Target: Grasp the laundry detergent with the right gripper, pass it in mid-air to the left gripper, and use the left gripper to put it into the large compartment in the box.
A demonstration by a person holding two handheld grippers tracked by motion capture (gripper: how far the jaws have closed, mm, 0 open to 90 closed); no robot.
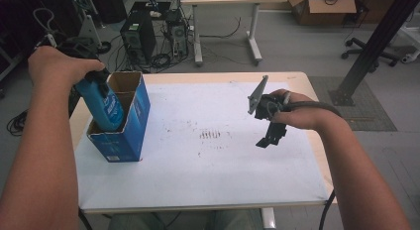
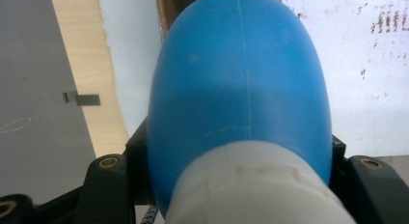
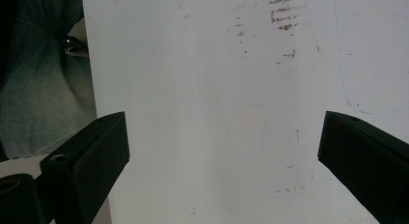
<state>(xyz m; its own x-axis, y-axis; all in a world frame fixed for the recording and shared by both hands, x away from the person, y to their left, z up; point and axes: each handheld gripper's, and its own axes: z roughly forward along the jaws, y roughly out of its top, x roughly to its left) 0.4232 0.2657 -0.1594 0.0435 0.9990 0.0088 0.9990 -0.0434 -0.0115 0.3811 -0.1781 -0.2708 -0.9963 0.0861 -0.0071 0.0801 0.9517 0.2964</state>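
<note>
Blue plastic makes up the bottle (image 1: 105,105), which stands tilted with its lower part inside an open blue cardboard box (image 1: 130,126) at the left side of the desk (image 1: 208,175). Its upper part sticks out above the box's rim and leans toward the person's left hand (image 1: 55,64), which grips the left tongs (image 1: 96,80) from above. Those tongs are closed tight on the bottle near its top; in the left gripper view the bottle's rounded blue shoulder (image 2: 241,84) and white cap (image 2: 255,190) sit wedged between the two black jaws, touching both. The box stands upright on the desk's white top, close to the left edge, with its brown inner flaps folded open around the bottle. Out to the right, well apart from the box, the person's right hand (image 1: 297,113) holds the right tongs (image 1: 270,138) above the desk, pointing down at the white surface. Those tongs stand wide open with nothing between them; the right gripper view shows the two black jaws far apart over the bare, lightly stained white top (image 3: 217,113). A patch of small brown marks (image 1: 210,136) lies on the desk between the box and the right tongs. Beyond the desk, a computer tower (image 1: 138,39) stands on the floor beside another table's legs.
</note>
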